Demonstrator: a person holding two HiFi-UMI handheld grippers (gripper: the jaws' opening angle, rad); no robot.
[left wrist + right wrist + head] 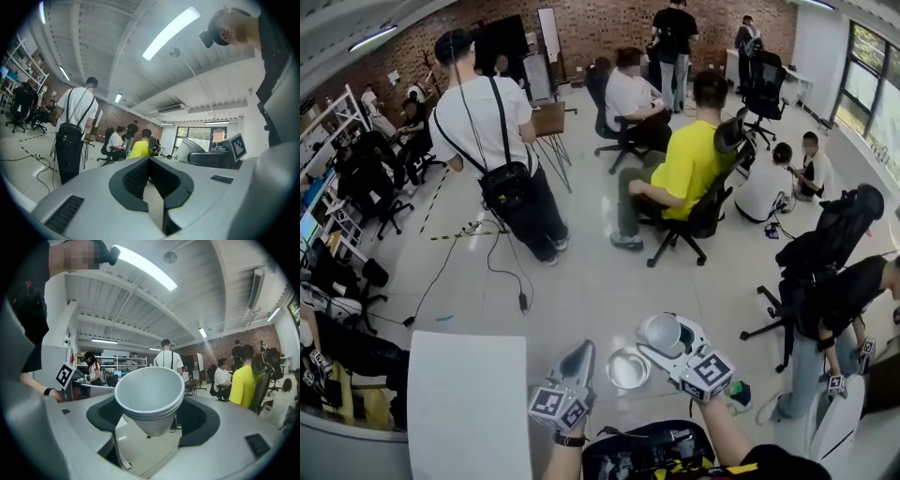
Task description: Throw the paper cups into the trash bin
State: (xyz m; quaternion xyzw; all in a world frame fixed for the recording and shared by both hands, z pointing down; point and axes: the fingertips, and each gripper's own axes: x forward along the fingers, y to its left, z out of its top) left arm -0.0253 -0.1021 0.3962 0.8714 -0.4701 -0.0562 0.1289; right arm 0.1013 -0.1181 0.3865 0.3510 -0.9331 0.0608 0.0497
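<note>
Stacked white paper cups [150,394] sit mouth toward the camera between the jaws of my right gripper [152,414], which is shut on them. In the head view the cups [628,367] show as a round white mouth low in the middle, with the right gripper [636,354] reaching in from the right. My left gripper [580,356] is just left of the cups, pointing away from me. Its jaws [149,161] stand together with nothing between them. No trash bin shows in any view.
A white table [469,403] lies at the lower left. A standing person in a white shirt [492,122] and a seated person in yellow [689,164] are ahead on the pale floor. A cable [502,272] trails across it. A black office chair [825,253] stands at the right.
</note>
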